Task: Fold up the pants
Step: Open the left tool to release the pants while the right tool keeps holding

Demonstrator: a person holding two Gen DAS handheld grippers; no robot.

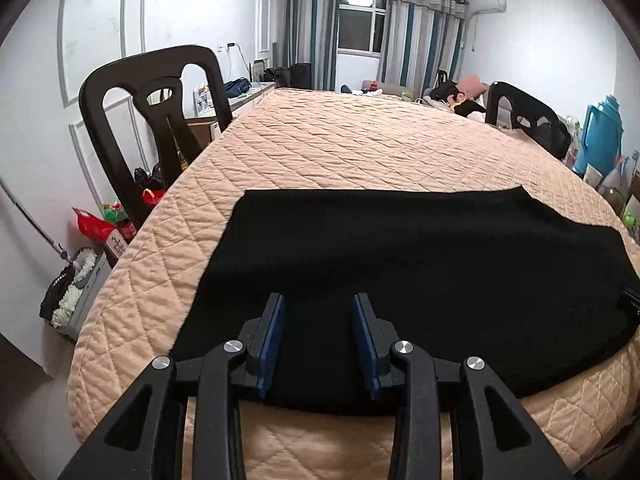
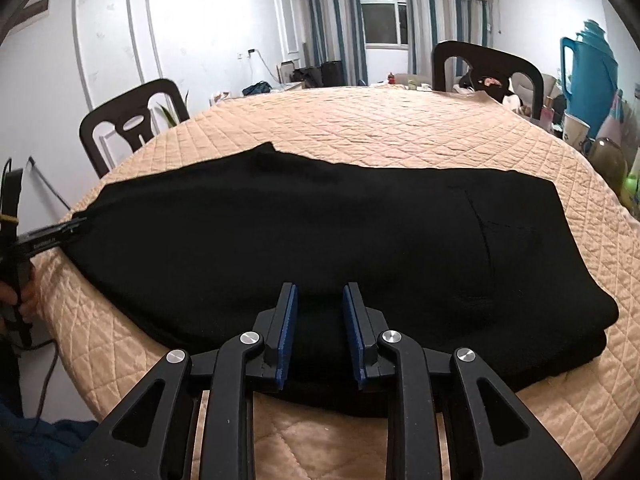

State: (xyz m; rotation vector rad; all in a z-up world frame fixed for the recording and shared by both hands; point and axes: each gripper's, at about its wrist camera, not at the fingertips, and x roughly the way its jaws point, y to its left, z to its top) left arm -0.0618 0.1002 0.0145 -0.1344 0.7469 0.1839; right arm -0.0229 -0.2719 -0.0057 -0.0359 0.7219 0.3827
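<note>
Black pants [image 1: 420, 272] lie flat across the near part of a round table with a peach quilted cover [image 1: 352, 140]; they show in the right wrist view too [image 2: 320, 240], with a pocket seam and the thicker folded end at the right. My left gripper [image 1: 319, 304] is open, its blue pads [image 1: 276, 332] just above the pants' near edge at their left end. My right gripper [image 2: 320, 292] is open over the near edge further right. The left gripper shows in the right wrist view [image 2: 76, 222], its tip at the pants' left end.
Dark chairs stand at the table's left [image 1: 160, 120] and far right [image 1: 528, 116]. A blue thermos [image 2: 588, 80], cups and bottles crowd the table's right edge. Bags and a mop bucket [image 1: 76, 288] sit on the floor at left.
</note>
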